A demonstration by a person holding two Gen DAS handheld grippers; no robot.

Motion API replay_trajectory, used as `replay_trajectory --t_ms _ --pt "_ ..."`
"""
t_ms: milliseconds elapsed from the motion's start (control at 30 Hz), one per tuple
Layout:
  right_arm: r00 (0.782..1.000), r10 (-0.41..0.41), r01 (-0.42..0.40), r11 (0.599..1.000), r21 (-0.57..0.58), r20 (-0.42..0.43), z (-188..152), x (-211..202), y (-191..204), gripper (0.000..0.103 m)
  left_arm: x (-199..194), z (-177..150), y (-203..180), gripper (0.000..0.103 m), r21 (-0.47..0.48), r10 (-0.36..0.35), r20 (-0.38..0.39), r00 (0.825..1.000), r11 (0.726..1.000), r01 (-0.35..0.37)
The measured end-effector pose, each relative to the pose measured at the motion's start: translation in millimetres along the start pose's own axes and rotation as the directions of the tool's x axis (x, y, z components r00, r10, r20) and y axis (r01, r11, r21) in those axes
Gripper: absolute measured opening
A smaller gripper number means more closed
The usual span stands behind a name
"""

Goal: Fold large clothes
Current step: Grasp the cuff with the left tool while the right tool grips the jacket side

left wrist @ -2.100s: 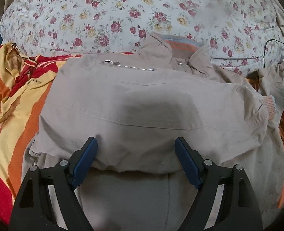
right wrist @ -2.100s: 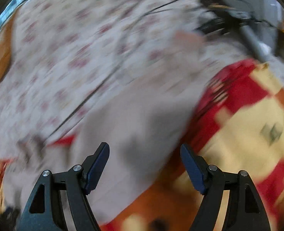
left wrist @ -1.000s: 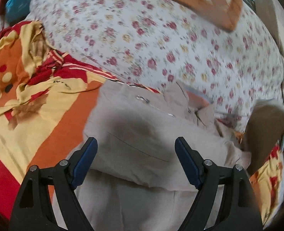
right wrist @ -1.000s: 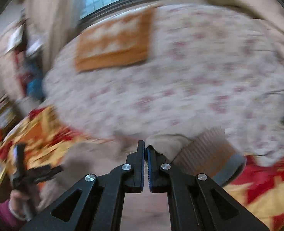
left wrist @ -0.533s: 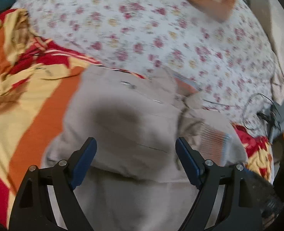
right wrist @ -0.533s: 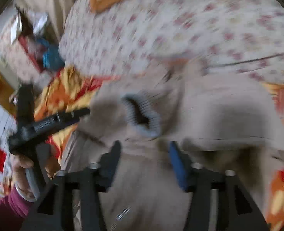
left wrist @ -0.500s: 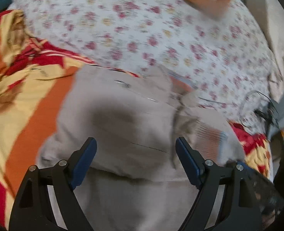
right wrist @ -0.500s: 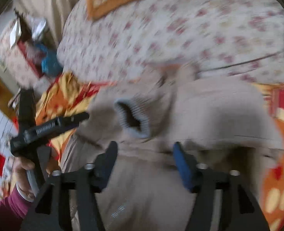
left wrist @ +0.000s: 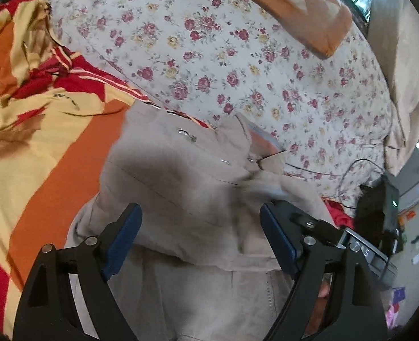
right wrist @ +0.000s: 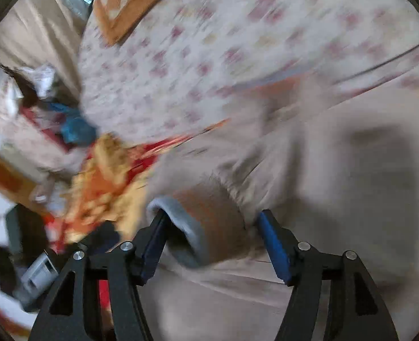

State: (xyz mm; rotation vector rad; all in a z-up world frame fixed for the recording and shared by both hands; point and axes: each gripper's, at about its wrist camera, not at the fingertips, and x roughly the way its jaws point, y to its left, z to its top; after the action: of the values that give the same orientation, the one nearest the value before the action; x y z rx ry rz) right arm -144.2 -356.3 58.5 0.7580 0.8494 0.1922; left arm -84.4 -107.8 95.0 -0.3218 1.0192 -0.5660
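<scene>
Your right tongs (right wrist: 210,244), pressed together 1 second ago, now stand spread, and the ribbed brown cuff with the pale blue-grey lining (right wrist: 206,224) lies loose between their 2 blue pads, released rather than pinched. That sleeve now lies across the beige zip-front jacket (left wrist: 186,187), so this sleeve fold looks done. Your left tongs (left wrist: 200,240) are spread too, empty, hovering just above the jacket's folded edge on the orange, red and yellow bedspread (left wrist: 53,153).
</scene>
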Motion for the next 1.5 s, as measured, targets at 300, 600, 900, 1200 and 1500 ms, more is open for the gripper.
replay_trajectory --t_ms 300,600,900,1200,1500 --pt "0.983 -0.156 0.171 0.970 -0.175 0.096 -21.4 -83.6 5.2 0.068 28.3 -7.6 -3.8 0.086 -0.026 0.000 -0.062 0.998 1.000 -0.001" --pt "0.915 -0.316 0.323 0.946 0.012 0.250 -60.4 -192.5 -74.6 0.075 77.7 -18.4 -42.4 0.082 -0.023 0.038 -0.082 0.996 0.999 -0.040" --pt "0.893 -0.416 0.407 0.909 0.085 0.172 -65.6 -183.9 -107.5 0.075 2.3 37.0 -85.7 0.020 0.060 -0.098 0.055 0.994 0.994 0.095" --pt "0.833 -0.548 0.551 0.834 -0.028 0.070 -53.4 -134.8 -104.5 0.074 7.7 42.7 -8.8 0.019 -0.019 0.072 0.007 0.997 0.997 -0.072" --pt "0.796 -0.606 0.606 0.795 -0.029 0.014 -62.0 -140.6 -116.7 0.017 39.0 12.0 36.5 0.025 -0.049 0.106 -0.101 0.989 0.993 -0.111"
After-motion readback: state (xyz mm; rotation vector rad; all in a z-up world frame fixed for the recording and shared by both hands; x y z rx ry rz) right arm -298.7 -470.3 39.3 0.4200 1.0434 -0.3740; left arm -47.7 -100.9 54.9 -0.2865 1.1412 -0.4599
